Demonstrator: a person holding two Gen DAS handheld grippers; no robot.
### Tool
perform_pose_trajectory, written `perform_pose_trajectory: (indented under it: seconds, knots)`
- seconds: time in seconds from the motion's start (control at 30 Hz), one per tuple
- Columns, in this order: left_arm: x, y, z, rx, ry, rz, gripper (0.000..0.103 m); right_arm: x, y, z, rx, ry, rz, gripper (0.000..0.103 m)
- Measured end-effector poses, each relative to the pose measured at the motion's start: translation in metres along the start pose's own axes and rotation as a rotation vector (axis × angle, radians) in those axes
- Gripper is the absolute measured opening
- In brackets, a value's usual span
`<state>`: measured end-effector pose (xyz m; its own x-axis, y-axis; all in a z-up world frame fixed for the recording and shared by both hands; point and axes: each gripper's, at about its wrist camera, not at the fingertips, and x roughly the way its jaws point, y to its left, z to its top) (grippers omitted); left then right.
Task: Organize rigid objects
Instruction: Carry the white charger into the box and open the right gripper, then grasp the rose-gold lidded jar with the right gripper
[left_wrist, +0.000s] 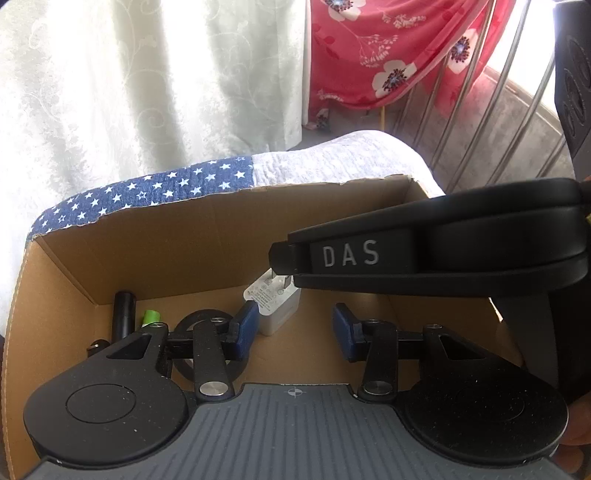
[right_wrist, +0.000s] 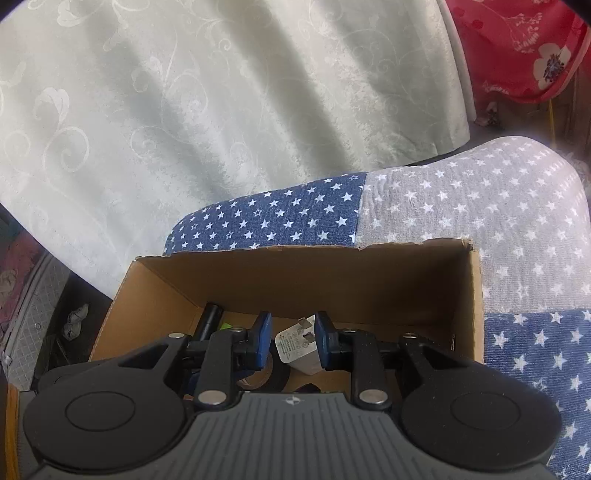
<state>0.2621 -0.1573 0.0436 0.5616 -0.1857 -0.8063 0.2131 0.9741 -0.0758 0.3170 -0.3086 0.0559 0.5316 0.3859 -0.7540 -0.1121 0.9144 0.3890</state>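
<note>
An open cardboard box (left_wrist: 184, 236) holds a white plug charger (left_wrist: 273, 302), a black cylinder (left_wrist: 123, 314), a small green item (left_wrist: 150, 317) and a black tape roll (left_wrist: 192, 325) that is partly hidden behind my left finger. My left gripper (left_wrist: 295, 330) hangs open inside the box with only the box floor between its blue pads. My right gripper (left_wrist: 284, 258) reaches in from the right, its tip at the charger's prongs. In the right wrist view the right gripper (right_wrist: 293, 339) is shut on the charger (right_wrist: 299, 349), which is tilted with its prongs up, low inside the box (right_wrist: 295, 273).
The box sits on a star-patterned blue and grey cover (right_wrist: 480, 221). A white curtain (left_wrist: 147, 74) hangs behind, with a red floral cloth (left_wrist: 388, 55) and metal rails (left_wrist: 480, 110) at the back right. A hand (left_wrist: 576, 435) shows at the lower right edge.
</note>
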Motion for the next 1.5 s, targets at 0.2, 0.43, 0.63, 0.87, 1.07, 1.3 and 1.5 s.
perform_pose_trajectory:
  seconds: [0.2, 0.43, 0.63, 0.87, 1.07, 1.3, 1.5]
  knots:
    - [-0.056, 0.005, -0.02, 0.02, -0.097, -0.071, 0.048, -0.079, 0.014, -0.029, -0.025, -0.151, 0.014, 0.028]
    - [-0.137, 0.024, -0.081, 0.068, -0.221, -0.15, 0.055, -0.175, 0.027, -0.108, -0.013, -0.374, 0.08, 0.03]
    - [-0.169, 0.032, -0.155, 0.159, -0.265, -0.115, 0.057, -0.185, 0.035, -0.18, 0.05, -0.408, 0.175, 0.043]
    - [-0.16, 0.055, -0.211, 0.145, -0.24, -0.045, 0.057, -0.145, 0.055, -0.214, 0.077, -0.315, 0.224, 0.043]
    - [-0.138, 0.059, -0.233, 0.137, -0.235, 0.023, 0.057, -0.1, 0.074, -0.217, 0.072, -0.222, 0.203, 0.044]
    - [-0.104, 0.048, -0.243, 0.183, -0.249, 0.141, 0.051, -0.05, 0.078, -0.208, 0.094, -0.132, 0.197, 0.044]
    - [-0.087, 0.047, -0.241, 0.184, -0.263, 0.168, 0.049, -0.021, 0.069, -0.202, 0.149, -0.081, 0.217, 0.044]
